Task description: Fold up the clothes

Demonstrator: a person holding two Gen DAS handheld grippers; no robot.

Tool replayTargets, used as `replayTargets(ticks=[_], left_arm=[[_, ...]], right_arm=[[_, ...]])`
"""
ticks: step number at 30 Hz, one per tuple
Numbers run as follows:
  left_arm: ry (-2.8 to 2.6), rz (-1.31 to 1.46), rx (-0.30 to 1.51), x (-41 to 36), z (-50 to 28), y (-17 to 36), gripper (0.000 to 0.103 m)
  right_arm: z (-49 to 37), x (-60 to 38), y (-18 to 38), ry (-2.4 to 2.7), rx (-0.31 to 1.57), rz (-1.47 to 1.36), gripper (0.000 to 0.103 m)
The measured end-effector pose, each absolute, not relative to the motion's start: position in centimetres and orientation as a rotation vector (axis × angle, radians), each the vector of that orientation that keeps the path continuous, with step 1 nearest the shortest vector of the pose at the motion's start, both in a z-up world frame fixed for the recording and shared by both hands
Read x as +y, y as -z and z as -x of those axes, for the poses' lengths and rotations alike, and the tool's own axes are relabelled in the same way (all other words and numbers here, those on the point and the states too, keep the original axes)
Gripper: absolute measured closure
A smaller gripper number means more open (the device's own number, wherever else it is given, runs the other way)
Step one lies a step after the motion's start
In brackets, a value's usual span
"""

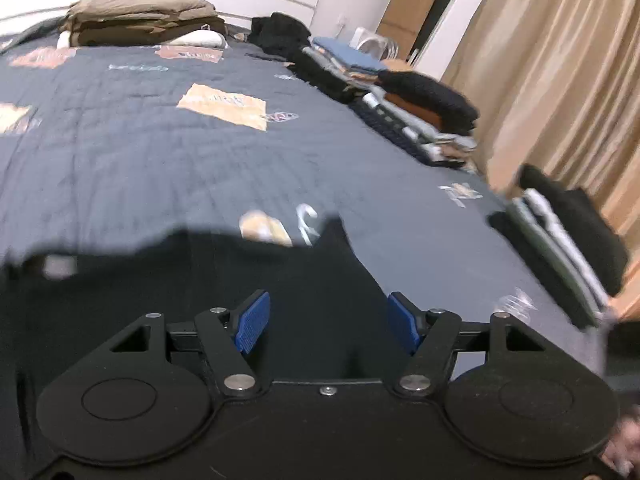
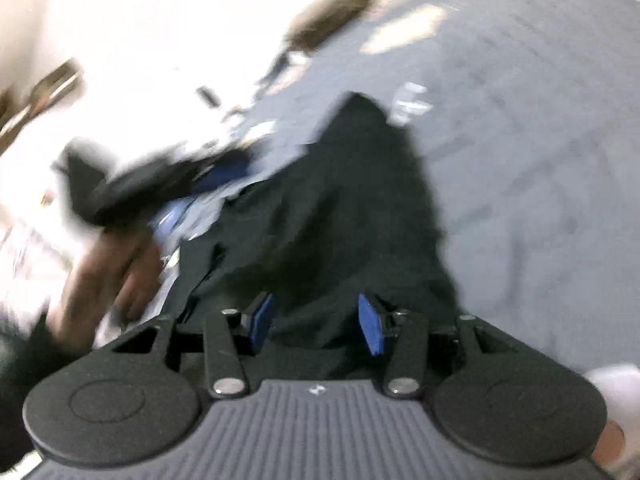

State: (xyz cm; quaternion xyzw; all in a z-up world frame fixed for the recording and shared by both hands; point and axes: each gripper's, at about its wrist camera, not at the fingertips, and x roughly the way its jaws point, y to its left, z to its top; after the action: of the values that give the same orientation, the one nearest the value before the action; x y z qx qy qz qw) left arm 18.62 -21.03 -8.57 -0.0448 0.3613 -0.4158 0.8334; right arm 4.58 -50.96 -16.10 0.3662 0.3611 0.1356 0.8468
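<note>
Left view: looking along the left gripper [image 1: 327, 322], pads [image 1: 252, 322] spread wide apart, gripping nothing. Hanging over a black garment [image 1: 200, 300] lying on the near part of the bed [image 1: 160, 152]. Garment spreading out under and in front of the pads, one corner [image 1: 334, 226] poking up toward the middle of the bed. Bed wearing a dark grey cover with tan patches. Sitting far back by the headboard, a brown pile [image 1: 140, 20] of folded cloth. Lining the right edge of the bed, stacks [image 1: 400, 96] of folded clothes in black, blue, grey and brown. Hanging behind them, tan curtains [image 1: 560, 60].

Right view: very blurry. Looking along the right gripper [image 2: 316, 324], pads [image 2: 370, 330] apart and loose, clamping nothing. Lying right under and ahead of them, the black garment [image 2: 340, 208], reaching up to a point on the grey cover [image 2: 540, 140]. On the left, blurred, the other gripper [image 2: 172, 184] with a bit of blue showing, and a hand [image 2: 108, 272] below it. Too smeared to tell more there.
</note>
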Motion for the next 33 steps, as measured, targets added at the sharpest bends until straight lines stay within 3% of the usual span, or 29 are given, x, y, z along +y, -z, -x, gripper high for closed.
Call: replayTargets(ticks=[4, 7, 15, 16, 18, 20, 28, 30, 33], left_arm=[[0.913, 0.289, 0.823, -18.6, -14.4, 10.6, 0.040], [0.887, 0.345, 0.867, -18.9, -14.5, 12.5, 0.046], [0.850, 0.470, 0.938, -20.2, -15.8, 16.1, 0.049], [0.859, 0.488, 0.950, -20.4, -16.1, 16.3, 0.053], [0.877, 0.524, 0.972, -20.9, -16.6, 16.9, 0.087], [0.921, 0.548, 0.966, -21.1, -16.4, 17.0, 0.094], [0.960, 0.507, 0.938, -19.3, -13.7, 16.1, 0.091], [0.928, 0.465, 0.923, -19.1, -13.2, 16.0, 0.065], [0.908, 0.446, 0.929, -19.7, -13.5, 16.6, 0.063]], right_arm=[[-4.6, -51.8, 17.7, -0.241, 0.782, -0.937, 0.056], [-4.5, -51.8, 18.4, -0.207, 0.789, -0.979, 0.056], [-4.4, -52.1, 19.3, -0.177, 0.788, -1.022, 0.056], [-4.3, -52.1, 19.2, -0.179, 0.790, -1.016, 0.057], [-4.2, -52.1, 19.1, -0.177, 0.790, -1.021, 0.056], [-4.0, -52.3, 18.8, -0.180, 0.782, -1.035, 0.056], [-2.9, -54.1, 17.0, -0.119, 0.672, -0.996, 0.055], [-3.0, -54.0, 17.2, -0.118, 0.649, -0.990, 0.054], [-3.4, -53.7, 17.4, -0.123, 0.639, -0.959, 0.054]])
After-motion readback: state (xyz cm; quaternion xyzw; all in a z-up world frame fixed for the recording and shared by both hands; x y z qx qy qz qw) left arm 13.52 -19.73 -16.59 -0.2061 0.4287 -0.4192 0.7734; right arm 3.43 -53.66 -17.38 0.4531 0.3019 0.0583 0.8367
